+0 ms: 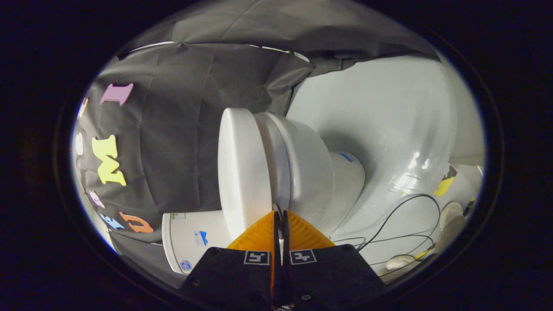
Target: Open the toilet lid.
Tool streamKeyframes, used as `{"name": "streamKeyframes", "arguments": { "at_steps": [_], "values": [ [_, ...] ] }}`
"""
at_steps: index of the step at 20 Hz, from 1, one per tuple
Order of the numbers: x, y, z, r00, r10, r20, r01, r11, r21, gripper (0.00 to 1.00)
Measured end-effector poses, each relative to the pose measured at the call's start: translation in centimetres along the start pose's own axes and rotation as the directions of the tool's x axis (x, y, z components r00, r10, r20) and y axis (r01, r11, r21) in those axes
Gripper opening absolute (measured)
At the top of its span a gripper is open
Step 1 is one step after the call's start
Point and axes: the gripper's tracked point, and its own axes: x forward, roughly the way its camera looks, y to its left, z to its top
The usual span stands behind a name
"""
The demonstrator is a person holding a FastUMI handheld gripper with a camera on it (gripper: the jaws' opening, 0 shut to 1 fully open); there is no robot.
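The view is rolled on its side, so the white toilet lies sideways in it. Its lid [242, 168] is down, flat against the seat [276, 164], with the bowl [311, 172] and pedestal [348, 177] beyond the seat. The tank [194, 239] stands beside the lid's hinge end, near the left finger. My gripper [279, 212] is shut, its two orange fingers [259, 235] pressed together with nothing between them. Their tips sit right at the seam where the lid's rim meets the seat.
A glossy white floor [389, 129] spreads behind the bowl. Thin black cables [406, 207] loop across it, and what look like white shoes [449, 214] lie near them. Black cloth wall [181, 129] hangs behind the lid and tank.
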Motion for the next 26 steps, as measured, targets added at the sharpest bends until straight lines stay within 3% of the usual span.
{"name": "streamKeyframes", "arguments": {
  "at_steps": [6,26],
  "values": [
    [-0.8,1.2,0.1,0.999,0.017,0.027,-0.017,1.0,0.024,0.04],
    [-3.6,6.9,-1.5,0.993,0.05,0.107,-0.029,0.981,-0.192,0.04]
  ]
}}
